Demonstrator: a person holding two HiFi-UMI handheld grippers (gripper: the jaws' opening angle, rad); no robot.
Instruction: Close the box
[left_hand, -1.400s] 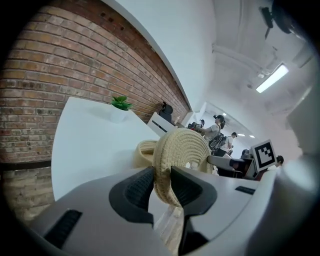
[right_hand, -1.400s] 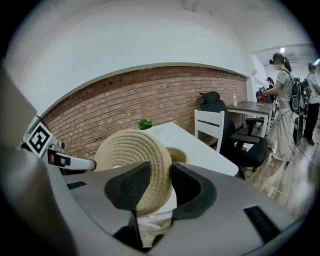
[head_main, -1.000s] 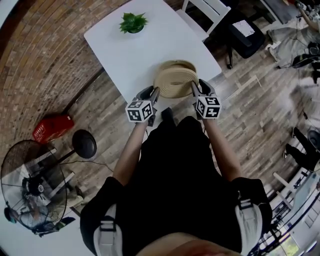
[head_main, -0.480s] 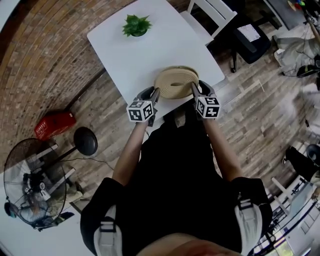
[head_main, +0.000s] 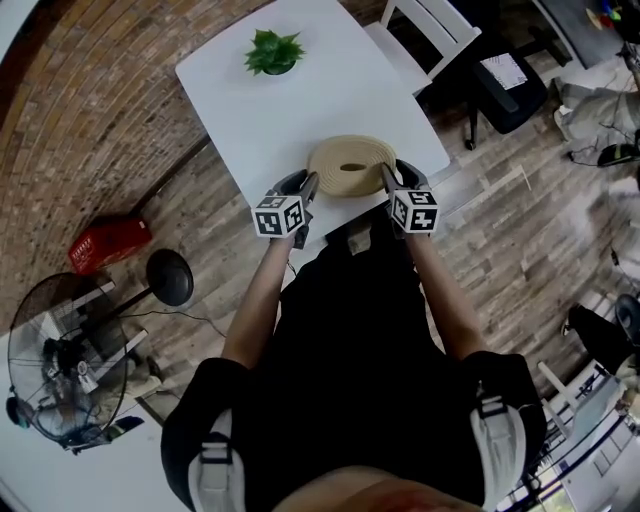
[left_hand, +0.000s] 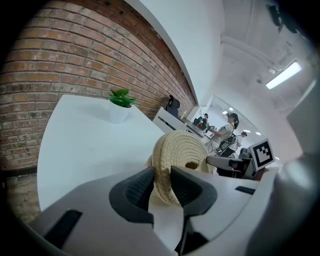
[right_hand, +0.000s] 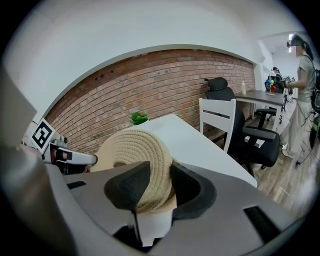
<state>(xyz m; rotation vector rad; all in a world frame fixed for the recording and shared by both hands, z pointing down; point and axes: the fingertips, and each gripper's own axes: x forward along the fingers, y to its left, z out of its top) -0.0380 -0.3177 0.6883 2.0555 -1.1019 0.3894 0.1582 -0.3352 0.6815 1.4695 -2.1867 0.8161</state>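
**Woven lid drops flat**

Head view: the lid was tipped up and now covers the round woven box at the white table's near edge.

Left gripper view: the left gripper pinches the lid's rim.

Right gripper view: the right gripper pinches the other side.

The box looks about closed.

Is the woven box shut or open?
Shut, it seems: the woven box shows a whole coiled top from above, no opening. Fully seated? Cannot tell.
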